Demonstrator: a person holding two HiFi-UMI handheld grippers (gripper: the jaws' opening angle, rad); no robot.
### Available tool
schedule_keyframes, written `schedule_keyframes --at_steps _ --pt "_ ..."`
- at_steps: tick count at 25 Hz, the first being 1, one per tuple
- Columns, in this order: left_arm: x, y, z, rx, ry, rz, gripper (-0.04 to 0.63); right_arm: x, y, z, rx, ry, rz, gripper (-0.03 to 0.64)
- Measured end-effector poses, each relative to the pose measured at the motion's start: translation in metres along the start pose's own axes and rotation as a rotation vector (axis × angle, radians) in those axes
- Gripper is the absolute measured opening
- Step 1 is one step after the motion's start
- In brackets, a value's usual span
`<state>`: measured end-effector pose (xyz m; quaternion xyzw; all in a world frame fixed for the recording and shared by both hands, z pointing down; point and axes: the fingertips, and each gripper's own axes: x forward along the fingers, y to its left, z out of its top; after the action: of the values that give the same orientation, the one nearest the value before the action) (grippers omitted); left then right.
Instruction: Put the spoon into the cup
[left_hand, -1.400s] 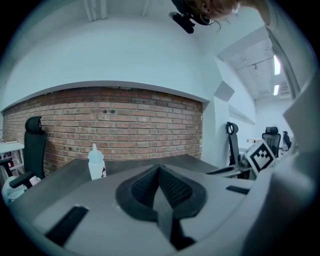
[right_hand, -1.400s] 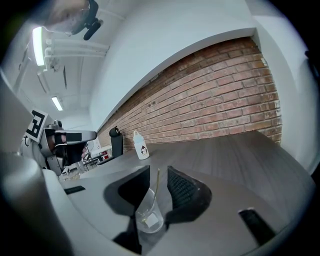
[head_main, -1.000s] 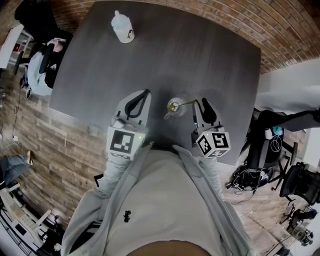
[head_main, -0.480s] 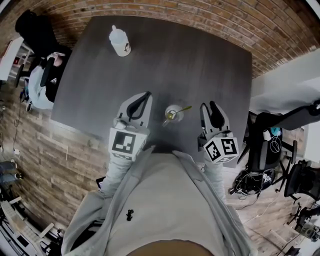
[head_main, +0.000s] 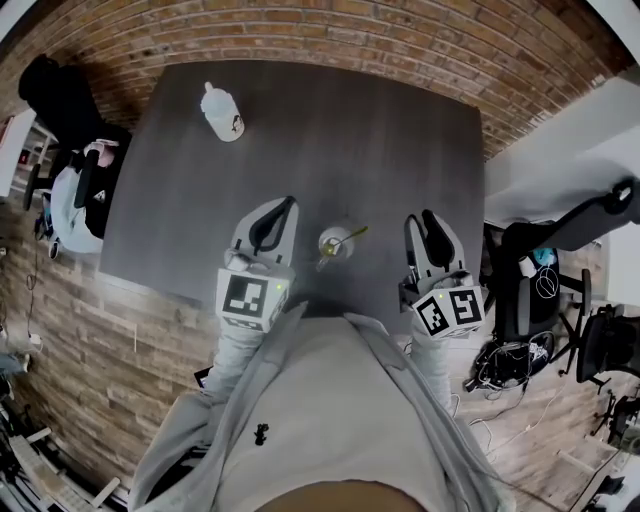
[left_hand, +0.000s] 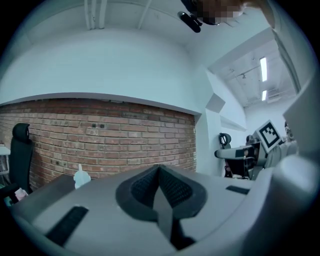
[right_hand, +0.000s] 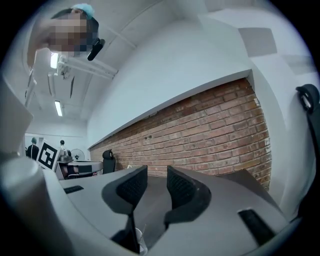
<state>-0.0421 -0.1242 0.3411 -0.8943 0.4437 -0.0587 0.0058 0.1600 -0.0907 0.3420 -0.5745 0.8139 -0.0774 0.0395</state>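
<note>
A small clear cup (head_main: 333, 244) stands on the dark table (head_main: 350, 130) near its front edge. A gold spoon (head_main: 347, 236) rests in the cup, its handle leaning out to the right. My left gripper (head_main: 282, 208) hovers just left of the cup, shut and empty; its pads (left_hand: 172, 187) meet in the left gripper view. My right gripper (head_main: 425, 220) hangs to the right of the cup, apart from the spoon. Its jaws have just opened wider and are open with nothing between the pads (right_hand: 181, 186).
A white squeeze bottle (head_main: 220, 112) stands at the table's far left corner, seen also as a small bottle (left_hand: 81, 177). A brick wall (right_hand: 215, 135) runs behind the table. Office chairs and cables (head_main: 560, 300) crowd the floor to the right, and a black chair (head_main: 70, 95) sits at the left.
The right gripper has drawn away to the right of the spoon handle, leaving the spoon in the cup. Both grippers have risen a little.
</note>
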Motion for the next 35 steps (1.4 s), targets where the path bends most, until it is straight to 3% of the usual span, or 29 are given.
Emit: schedule_keyframes --at_steps 6,17,25,35 --pt "0.006 -0.002 -0.001 -0.004 -0.001 -0.013 0.02 -0.007 0.005 0.019 -0.012 -0.036 0.014 0.123" --pt "0.009 -0.001 -0.005 -0.016 0.01 -0.02 0.02 -0.012 0.013 0.019 -0.027 -0.04 0.035 0.023" --pt "0.006 0.002 -0.007 -0.009 0.016 -0.023 0.02 -0.007 0.017 0.0 -0.064 0.029 0.037 0.018" --pt "0.001 0.008 -0.01 -0.006 0.023 -0.009 0.02 -0.006 0.015 -0.001 -0.061 0.03 0.011 0.017"
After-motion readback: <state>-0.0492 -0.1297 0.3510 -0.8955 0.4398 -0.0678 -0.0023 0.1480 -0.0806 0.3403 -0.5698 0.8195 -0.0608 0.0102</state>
